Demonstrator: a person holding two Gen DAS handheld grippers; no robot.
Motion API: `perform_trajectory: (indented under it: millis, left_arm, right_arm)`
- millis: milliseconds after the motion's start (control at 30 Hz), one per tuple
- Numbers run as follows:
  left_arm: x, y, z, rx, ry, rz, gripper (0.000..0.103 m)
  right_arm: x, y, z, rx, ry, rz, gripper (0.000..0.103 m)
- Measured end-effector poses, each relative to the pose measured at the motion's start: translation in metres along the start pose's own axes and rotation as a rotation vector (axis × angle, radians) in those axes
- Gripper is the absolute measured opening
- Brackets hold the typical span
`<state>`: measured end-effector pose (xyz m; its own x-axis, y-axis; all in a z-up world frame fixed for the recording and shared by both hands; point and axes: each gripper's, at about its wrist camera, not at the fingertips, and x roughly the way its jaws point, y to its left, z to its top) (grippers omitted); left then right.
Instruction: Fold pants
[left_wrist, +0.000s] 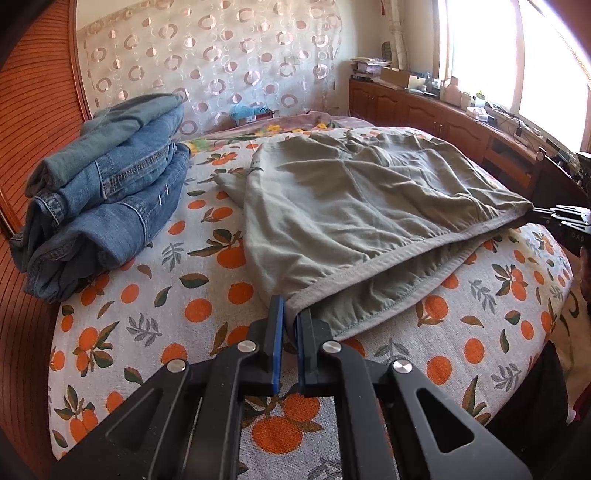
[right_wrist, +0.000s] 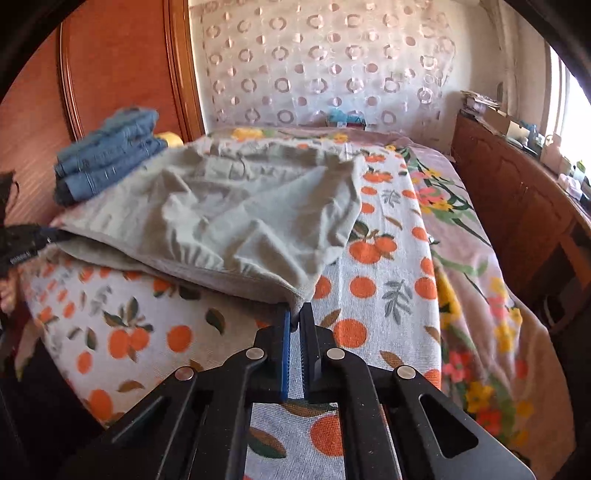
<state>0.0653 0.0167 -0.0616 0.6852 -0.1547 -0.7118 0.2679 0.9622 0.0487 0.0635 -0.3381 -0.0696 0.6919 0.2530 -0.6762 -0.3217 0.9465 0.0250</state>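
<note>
While the olive pants lie spread on the orange-print sheet, we see both grippers pinching the waistband. From the left wrist view, the left gripper sits at 6 o'clock, and its blue pads are closed on the waistband corner nearest to it. At 3 o'clock in this same view, the right gripper holds the opposite corner, so the waistband runs stretched between the two, with its opening gaping a little.

From the right wrist view, the right gripper is also at 6 o'clock, with the jaws shut on a small fold of the grey-green cloth. The left gripper shows at 9 o'clock, touching the other end of the waistband. The legs of the pants run away toward 12 o'clock, wrinkled and lying flat.

A stack of folded jeans rests on the sheet at 10 o'clock, apart from the pants. We see a wooden cabinet at 2 o'clock under a bright window.
</note>
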Motion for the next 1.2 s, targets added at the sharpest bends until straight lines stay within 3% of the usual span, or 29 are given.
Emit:
perform_trajectory:
  millis: [133, 267, 433, 700, 933, 1200]
  left_arm:
    - [-0.017, 0.001, -0.004, 0.02, -0.029, 0.005, 0.007]
    - [-0.019, 0.0, -0.027, 0.028, 0.044, -0.001, 0.007]
    - [-0.029, 0.001, -0.043, 0.002, 0.055, -0.017, 0.007]
    - [-0.044, 0.016, -0.049, -0.055, 0.027, -0.026, 0.03]
    - [-0.05, 0.032, -0.033, -0.083, -0.034, 0.002, 0.047]
    - [-0.012, 0.037, 0.012, -0.081, -0.046, -0.018, 0.047]
  right_arm:
    - [-0.014, 0.0, 0.0, -0.007, 0.016, -0.03, 0.004]
    - [-0.013, 0.005, -0.012, -0.004, 0.073, -0.017, 0.004]
    - [-0.018, 0.013, -0.03, -0.009, 0.109, 0.012, 0.004]
    - [-0.028, 0.006, -0.037, 0.041, 0.094, 0.051, 0.008]
    - [-0.048, 0.014, -0.03, 0.034, 0.015, 0.046, 0.009]
    - [-0.013, 0.024, -0.013, 0.052, -0.034, 0.039, 0.012]
